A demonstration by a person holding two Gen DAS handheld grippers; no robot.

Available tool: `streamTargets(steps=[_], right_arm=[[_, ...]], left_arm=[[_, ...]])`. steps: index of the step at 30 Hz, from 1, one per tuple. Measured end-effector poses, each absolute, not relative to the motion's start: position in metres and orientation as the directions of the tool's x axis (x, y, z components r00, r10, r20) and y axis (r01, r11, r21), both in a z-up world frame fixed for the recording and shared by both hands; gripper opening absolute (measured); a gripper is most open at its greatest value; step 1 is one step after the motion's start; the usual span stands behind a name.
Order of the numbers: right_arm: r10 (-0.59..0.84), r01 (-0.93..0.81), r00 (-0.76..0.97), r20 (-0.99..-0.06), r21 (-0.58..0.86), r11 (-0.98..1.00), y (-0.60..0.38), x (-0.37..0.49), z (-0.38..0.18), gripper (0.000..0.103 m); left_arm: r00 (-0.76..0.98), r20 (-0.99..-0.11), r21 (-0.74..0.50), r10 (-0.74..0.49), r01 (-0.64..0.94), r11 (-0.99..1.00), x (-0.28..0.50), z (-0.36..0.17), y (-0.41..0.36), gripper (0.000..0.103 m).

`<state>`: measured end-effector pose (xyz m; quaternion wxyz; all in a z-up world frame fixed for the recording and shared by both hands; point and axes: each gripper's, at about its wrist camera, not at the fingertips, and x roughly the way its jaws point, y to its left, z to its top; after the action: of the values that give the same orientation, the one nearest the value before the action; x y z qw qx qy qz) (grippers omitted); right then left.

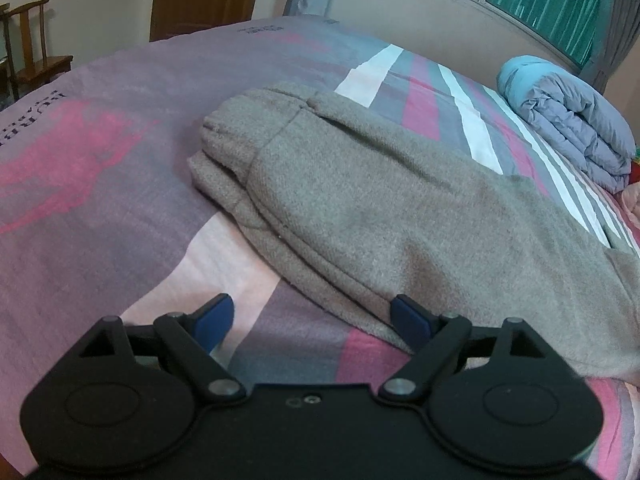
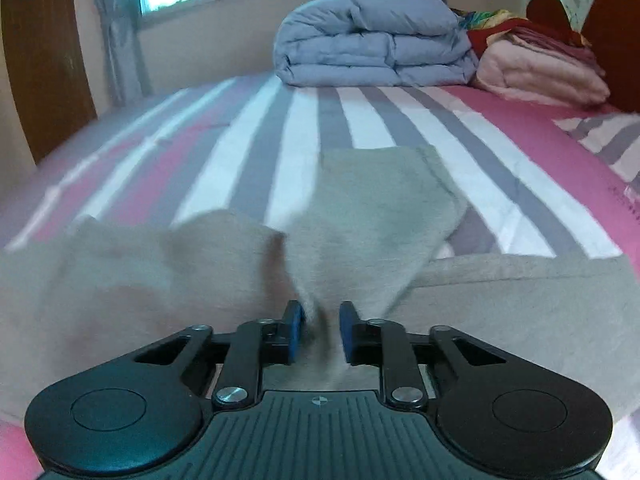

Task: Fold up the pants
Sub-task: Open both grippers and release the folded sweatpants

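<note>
Left wrist view: the grey pants (image 1: 400,208) are laid across the striped bedspread (image 1: 100,128), with the ribbed waistband toward the far left and the fabric running toward the near right. The left gripper (image 1: 312,316) is held low over the bedspread with its jaws spread wide; nothing is held between them. Its right blue fingertip (image 1: 410,320) is seen against the near edge of the pants, whether touching or just beside cannot be told, while the other fingertip lies over bare bedspread. A folded blue quilt (image 1: 572,128) is seen well apart at the far right.

Right wrist view: the right gripper (image 2: 320,324) is shown with its jaws drawn close, a bunched fold of the pants (image 2: 360,216) pinched between the blue pads (image 2: 296,328). The gripped fabric rises ahead of the fingers, blurred; more grey fabric is spread on both sides. The quilt (image 2: 372,40) and pink bedding (image 2: 540,72) are stacked at the far end.
</note>
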<state>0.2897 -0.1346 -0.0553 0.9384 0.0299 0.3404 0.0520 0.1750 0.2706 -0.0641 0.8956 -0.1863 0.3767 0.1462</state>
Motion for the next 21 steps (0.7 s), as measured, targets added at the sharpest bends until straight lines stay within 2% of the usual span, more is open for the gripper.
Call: streamTargets(steps=[1, 5, 7, 9, 11, 12, 13, 15, 17, 18, 21], right_arm=[[0.111, -0.059, 0.759, -0.641, 0.102, 0.993, -0.146, 0.288, -0.058, 0.008], [0.178, 0.069, 0.731, -0.659, 0.331, 0.941, -0.206, 0.250, -0.073, 0.008], [0.147, 0.127, 0.697, -0.702, 0.323, 0.938, -0.221, 0.231, -0.086, 0.003], [0.183, 0.127, 0.738, -0.650, 0.400, 0.908, -0.238, 0.218, -0.083, 0.005], [0.156, 0.079, 0.801, -0.578, 0.360, 0.930, -0.237, 0.212, -0.065, 0.024], [0.148, 0.059, 0.825, -0.546, 0.343, 0.938, -0.233, 0.214, -0.056, 0.062], [0.163, 0.029, 0.838, -0.520, 0.341, 0.940, -0.230, 0.219, -0.050, 0.078], [0.210, -0.042, 0.850, -0.482, 0.336, 0.941, -0.220, 0.232, -0.042, 0.078], [0.254, -0.104, 0.831, -0.495, 0.310, 0.945, -0.205, 0.250, -0.038, 0.064], [0.269, -0.142, 0.819, -0.507, 0.276, 0.951, -0.194, 0.258, -0.037, 0.052], [0.229, -0.199, 0.785, -0.576, 0.116, 0.973, -0.160, 0.281, -0.046, 0.048]], left_arm=[[0.675, -0.728, -0.225, 0.119, -0.400, 0.889, 0.175, -0.064, 0.271, 0.081], [0.682, -0.722, -0.224, 0.122, -0.396, 0.891, 0.173, -0.066, 0.270, 0.081], [0.680, -0.722, -0.217, 0.129, -0.399, 0.891, 0.174, -0.067, 0.269, 0.081], [0.679, -0.723, -0.213, 0.131, -0.400, 0.892, 0.174, -0.067, 0.268, 0.081], [0.678, -0.723, -0.213, 0.131, -0.400, 0.891, 0.175, -0.067, 0.268, 0.081], [0.678, -0.723, -0.213, 0.131, -0.400, 0.891, 0.175, -0.067, 0.268, 0.081], [0.678, -0.723, -0.214, 0.132, -0.401, 0.890, 0.174, -0.066, 0.268, 0.081], [0.677, -0.724, -0.215, 0.134, -0.407, 0.888, 0.174, -0.066, 0.267, 0.081], [0.676, -0.724, -0.214, 0.138, -0.411, 0.886, 0.174, -0.066, 0.266, 0.081], [0.676, -0.724, -0.214, 0.139, -0.411, 0.886, 0.174, -0.066, 0.266, 0.081], [0.675, -0.725, -0.216, 0.136, -0.411, 0.886, 0.174, -0.067, 0.266, 0.081]])
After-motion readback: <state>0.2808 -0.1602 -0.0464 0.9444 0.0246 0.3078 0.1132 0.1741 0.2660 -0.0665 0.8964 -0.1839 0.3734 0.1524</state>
